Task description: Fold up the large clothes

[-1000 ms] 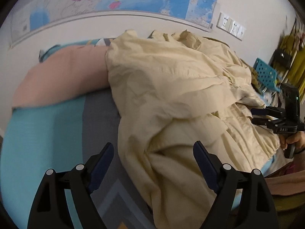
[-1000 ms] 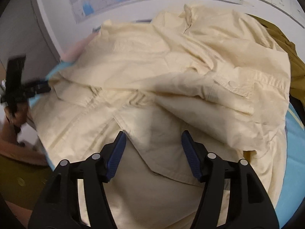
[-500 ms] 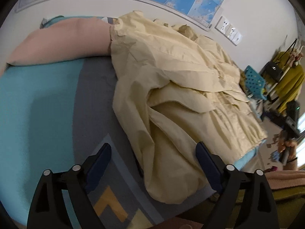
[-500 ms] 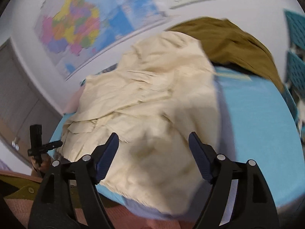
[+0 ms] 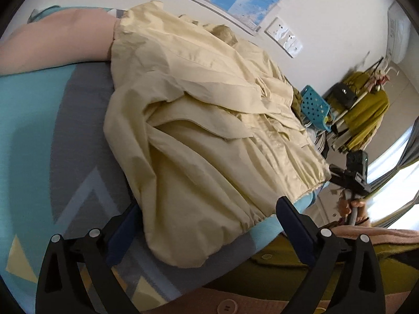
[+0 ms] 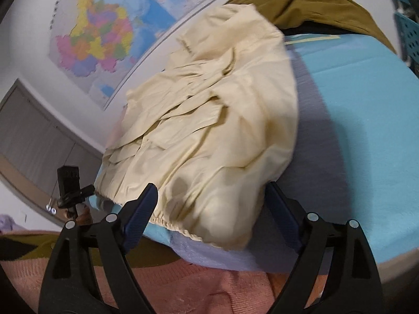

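A large cream jacket lies crumpled on the bed, its gathered hem at the near edge. It also shows in the right wrist view. My left gripper is open and empty, hovering just over the hem at the jacket's left corner. My right gripper is open and empty over the hem at the jacket's right corner. Each gripper also shows small in the other's view, the right one and the left one, both off the bed's near edge.
The bed has a turquoise and grey cover. A pink pillow lies at its head by the wall. An olive-brown garment is heaped at the far right corner. A teal basket and a clothes rack stand beyond the bed.
Both grippers have pulled back from over the jacket to the bed's near edge and swung outward. The jacket now lies flatter. Both stay open.
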Demonstrator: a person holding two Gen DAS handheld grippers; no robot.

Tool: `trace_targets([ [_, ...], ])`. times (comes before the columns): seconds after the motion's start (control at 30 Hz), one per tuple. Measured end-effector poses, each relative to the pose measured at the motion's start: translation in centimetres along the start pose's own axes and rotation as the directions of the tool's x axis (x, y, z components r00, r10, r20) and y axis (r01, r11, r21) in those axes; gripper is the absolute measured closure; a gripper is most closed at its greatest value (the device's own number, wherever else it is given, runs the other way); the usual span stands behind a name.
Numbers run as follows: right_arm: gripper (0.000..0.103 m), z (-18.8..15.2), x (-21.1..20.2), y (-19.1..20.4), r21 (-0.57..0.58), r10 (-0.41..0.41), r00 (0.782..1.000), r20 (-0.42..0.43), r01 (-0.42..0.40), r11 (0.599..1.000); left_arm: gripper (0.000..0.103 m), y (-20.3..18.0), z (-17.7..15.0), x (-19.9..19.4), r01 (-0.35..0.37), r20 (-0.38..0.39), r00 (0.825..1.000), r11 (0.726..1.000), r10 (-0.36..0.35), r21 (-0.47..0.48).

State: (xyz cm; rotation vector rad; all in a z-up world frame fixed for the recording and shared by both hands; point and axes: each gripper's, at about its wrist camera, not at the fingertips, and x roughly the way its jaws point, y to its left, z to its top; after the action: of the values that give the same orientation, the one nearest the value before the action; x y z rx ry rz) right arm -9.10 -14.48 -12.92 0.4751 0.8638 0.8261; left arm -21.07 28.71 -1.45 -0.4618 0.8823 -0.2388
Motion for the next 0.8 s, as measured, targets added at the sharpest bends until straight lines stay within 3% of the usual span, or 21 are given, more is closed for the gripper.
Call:
trace_targets([
  [0.23, 0.019, 0.2, 1.4, 1.2, -0.033, 0.064, 0.998, 0.0, -0.064, 0.997, 0.008, -0.1, 0.9, 1.0, 0.021, 0.015, 1.0, 0.999, -0.02, -0.042],
  [0.27, 0.022, 0.3, 1.5, 1.2, -0.03, 0.069, 0.998, 0.006, -0.069, 0.997, 0.013, -0.2, 1.0, 1.0, 0.007, 0.019, 1.0, 0.999, -0.006, -0.048],
  [0.33, 0.037, 0.3, 1.6, 0.8, -0.005, 0.068, 0.998, 0.007, -0.068, 0.998, 0.046, -0.1, 1.2, 1.2, -0.081, 0.024, 0.996, 0.995, 0.082, -0.063],
  [0.4, 0.044, 0.2, 1.1, 0.0, 0.033, 0.088, 0.996, 0.017, -0.089, 0.996, 0.052, 0.5, 1.2, 0.8, -0.089, 0.016, 0.996, 0.992, 0.091, -0.09],
  [0.5, 0.047, -0.2, 0.3, -0.8, 0.066, 0.096, 0.995, 0.026, -0.098, 0.993, 0.048, 1.3, 0.9, 0.2, -0.064, 0.013, 0.998, 0.99, 0.066, -0.124],
  [0.6, 0.039, -0.7, 0.0, -0.1, 0.037, 0.085, 0.996, 0.006, -0.085, 0.996, 0.027, 1.1, 0.8, 0.1, -0.013, 0.015, 1.0, 0.992, 0.015, -0.124],
  [0.7, 0.038, -0.8, 0.5, 0.6, 0.007, 0.061, 0.998, 0.005, -0.061, 0.998, 0.019, 0.0, 0.7, 0.7, -0.032, 0.023, 0.999, 0.996, 0.034, -0.084],
  [0.77, 0.04, -0.6, 1.0, 0.9, 0.007, 0.059, 0.998, 0.013, -0.059, 0.998, 0.019, -0.4, 0.7, 1.1, -0.04, 0.036, 0.998, 0.996, 0.043, -0.078],
  [0.8, 0.044, -0.5, 1.2, 1.0, 0.014, 0.058, 0.998, 0.017, -0.058, 0.998, 0.027, -0.5, 0.9, 1.2, -0.051, 0.047, 0.997, 0.994, 0.055, -0.092],
])
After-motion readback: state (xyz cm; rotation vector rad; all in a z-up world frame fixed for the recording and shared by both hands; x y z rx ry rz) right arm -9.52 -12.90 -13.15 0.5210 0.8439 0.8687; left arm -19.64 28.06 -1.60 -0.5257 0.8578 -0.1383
